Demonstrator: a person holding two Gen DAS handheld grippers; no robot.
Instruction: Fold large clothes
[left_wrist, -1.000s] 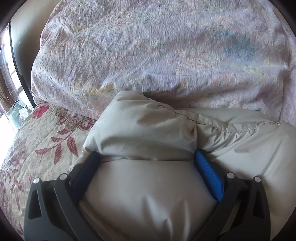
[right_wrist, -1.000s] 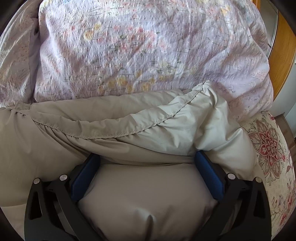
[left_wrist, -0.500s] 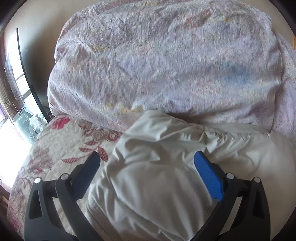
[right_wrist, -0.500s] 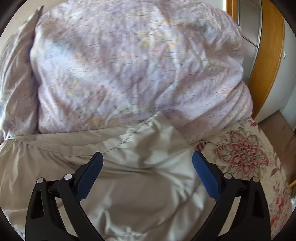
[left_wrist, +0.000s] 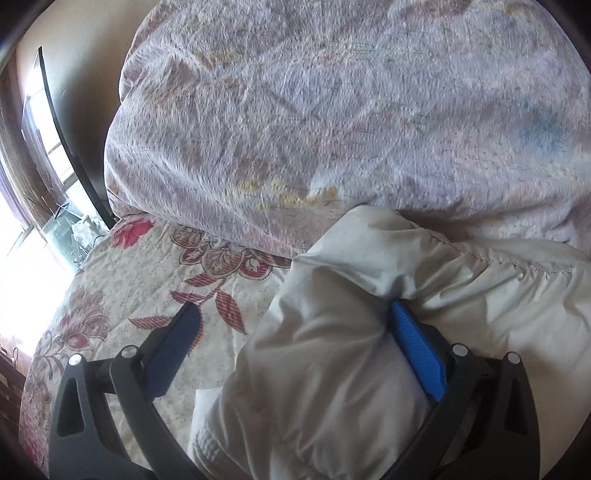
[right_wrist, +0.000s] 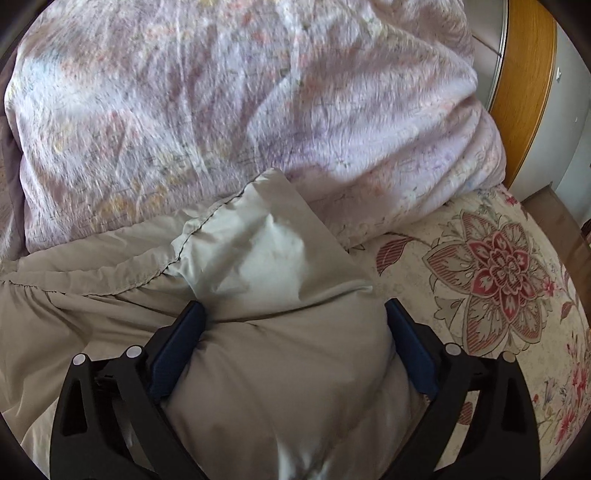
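Note:
A puffy beige garment lies on a floral bedspread, its stitched hem against a heap of bedding. My left gripper is open over the garment's left end: the right blue finger presses into the fabric, the left finger hangs over the bedspread. In the right wrist view the same garment bulges between the spread jaws of my right gripper, which is open at the garment's right end, a corner sticking up ahead of it.
A large pale lilac floral duvet is piled just beyond the garment, also in the right view. The cream bedspread with red flowers lies to each side. A window is at left, a wooden door frame at right.
Both grippers pulled back and lifted, then shifted outward: the left now straddles the garment's left edge, the right its right end. The garment bulk stays between open jaws.

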